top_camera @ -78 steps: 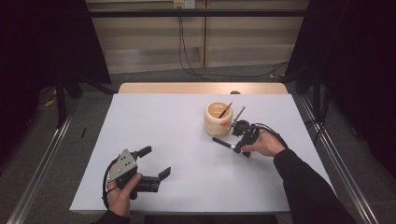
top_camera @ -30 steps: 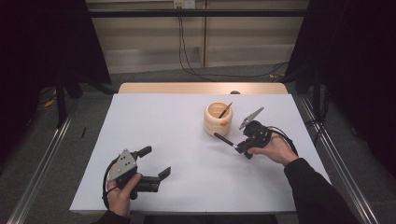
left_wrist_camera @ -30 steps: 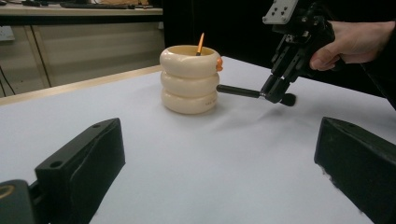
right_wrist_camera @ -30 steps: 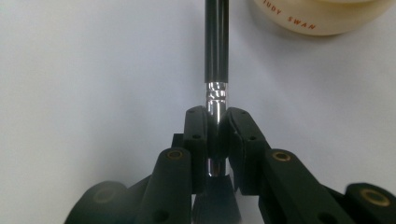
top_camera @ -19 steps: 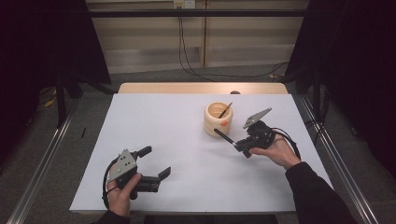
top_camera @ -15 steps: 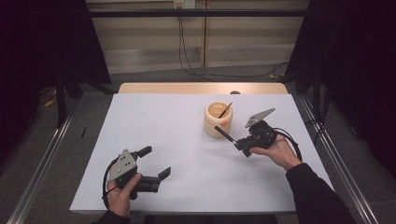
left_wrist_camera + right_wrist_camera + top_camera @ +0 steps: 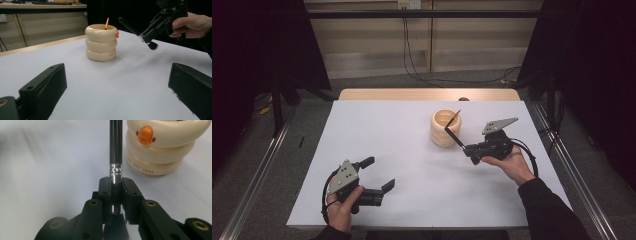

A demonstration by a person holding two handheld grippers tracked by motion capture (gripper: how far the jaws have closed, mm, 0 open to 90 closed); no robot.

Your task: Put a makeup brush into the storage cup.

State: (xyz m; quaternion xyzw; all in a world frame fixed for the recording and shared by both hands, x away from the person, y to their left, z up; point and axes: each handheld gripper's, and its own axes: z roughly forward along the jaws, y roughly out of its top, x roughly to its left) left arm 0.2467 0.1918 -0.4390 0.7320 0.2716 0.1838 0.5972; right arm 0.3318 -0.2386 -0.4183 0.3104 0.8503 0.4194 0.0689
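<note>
- On a white table (image 7: 377, 135), seen from the high view: work under way, brush-into-holder job judged roughly half done.
- Toward the far right of the table top: cream holder (image 7: 445, 128) of three stacked rings, upright, with a thin orange-tipped stick (image 7: 106, 23) already leaning inside.
- Just to the right of the holder: right gripper (image 7: 468, 149), held in a hand above the table, jaws nearly closed and clamped on a black makeup brush (image 7: 453, 138).
- From the right gripper view: both jaw pads pressed against the silver ferrule (image 7: 115, 173), black handle running away toward the holder (image 7: 160, 147).
- From the left gripper view: brush (image 7: 136, 31) carried clear of the table, bristle end low behind the jaws, handle end pointed up toward the holder's rim but apart from it.
- At the near left of the table: left gripper (image 7: 381, 172), jaws spread wide, nothing between them, resting low and well apart from the holder.
- Done so far, judging by the scene: brush picked up, lifted off the surface and brought beside the holder.
- Left to do, as a judgement: handle tip to be guided over the rim, brush lowered in beside the stick, grip then released.
- Small orange duck-like emblem (image 7: 145, 132) on the holder's top ring, facing the right gripper.
</note>
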